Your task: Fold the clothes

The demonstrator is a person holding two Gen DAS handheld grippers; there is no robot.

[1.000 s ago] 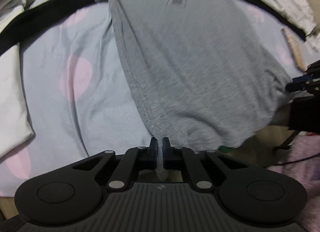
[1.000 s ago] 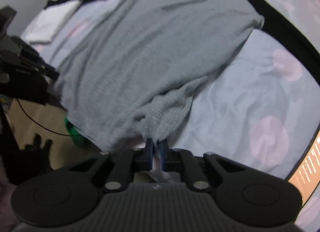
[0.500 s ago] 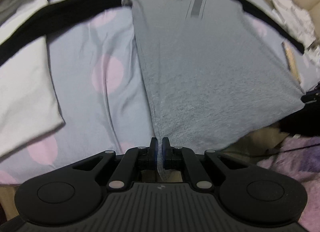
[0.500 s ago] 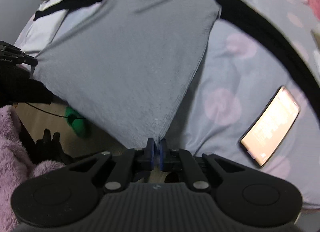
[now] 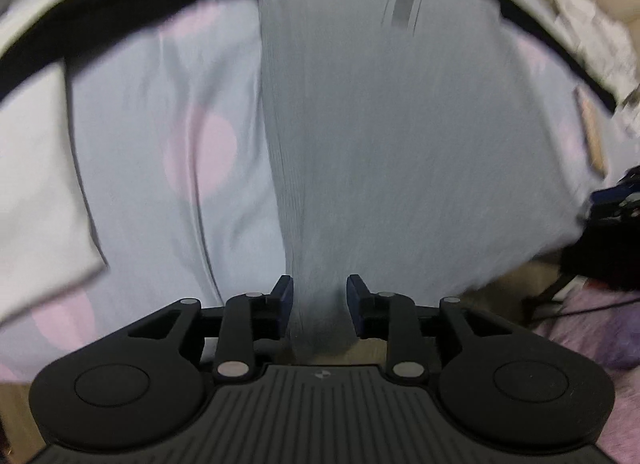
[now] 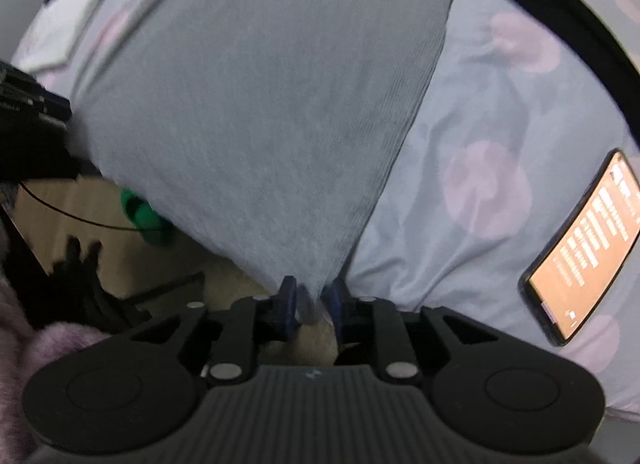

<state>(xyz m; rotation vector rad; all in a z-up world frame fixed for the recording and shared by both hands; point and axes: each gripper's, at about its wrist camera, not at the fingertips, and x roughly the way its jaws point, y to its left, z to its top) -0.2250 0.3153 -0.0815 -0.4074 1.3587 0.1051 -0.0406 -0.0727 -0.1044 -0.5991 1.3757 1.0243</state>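
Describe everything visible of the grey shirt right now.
The grey shirt is a fine-ribbed knit with black sleeves and a dark print near the chest. It lies spread flat on the spotted bedsheet, hem overhanging the bed edge. Each hem corner sits between jaws that have just been opening: left gripper, right gripper.

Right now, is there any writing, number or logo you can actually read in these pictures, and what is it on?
"7": dark print, blurred, on the chest of the grey shirt.
Phone on the bedsheet: lines of white text on an orange screen, too small and blurred to read.
Small pale mark on the casing of the left tongs: too small to read.
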